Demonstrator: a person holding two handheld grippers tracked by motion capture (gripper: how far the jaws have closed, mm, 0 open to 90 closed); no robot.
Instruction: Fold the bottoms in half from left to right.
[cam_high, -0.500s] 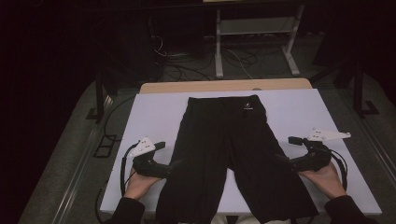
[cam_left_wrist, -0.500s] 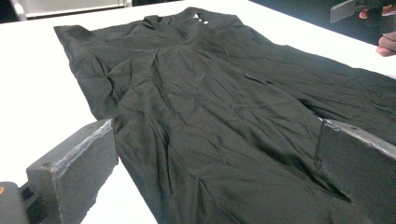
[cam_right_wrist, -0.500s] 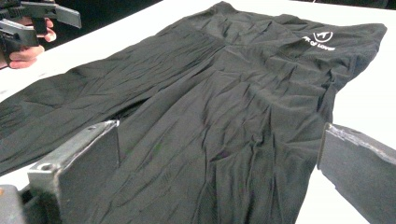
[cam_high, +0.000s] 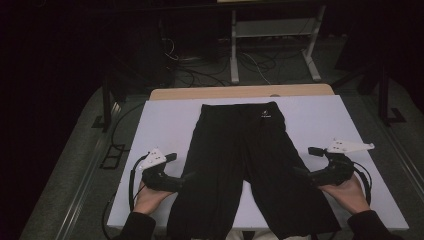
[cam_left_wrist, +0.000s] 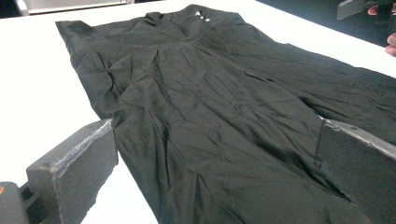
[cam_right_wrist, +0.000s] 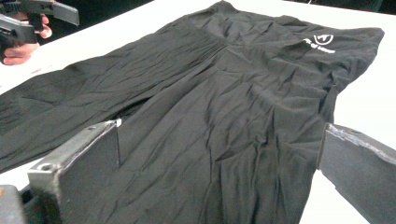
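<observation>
Black shorts (cam_high: 250, 165) flat mid-desk (cam_high: 165, 120), waistband toward the far edge, legs toward the near edge. Left gripper (cam_high: 186, 177) and right gripper (cam_high: 300, 173) both wide open, straddling each leg's outer edge. Probably pre-fold; next up, pinching fabric cleanly.

Setting: a dim lab or recording workroom, not a home.
Work surface: a white table (cam_high: 320, 120) over a wooden top (cam_high: 240, 92), brightly lit against dark surroundings.
Floor: grey carpet strewn with loose cables (cam_high: 200, 75).
Background: a white metal frame stand (cam_high: 272, 47) beside dark equipment.
</observation>
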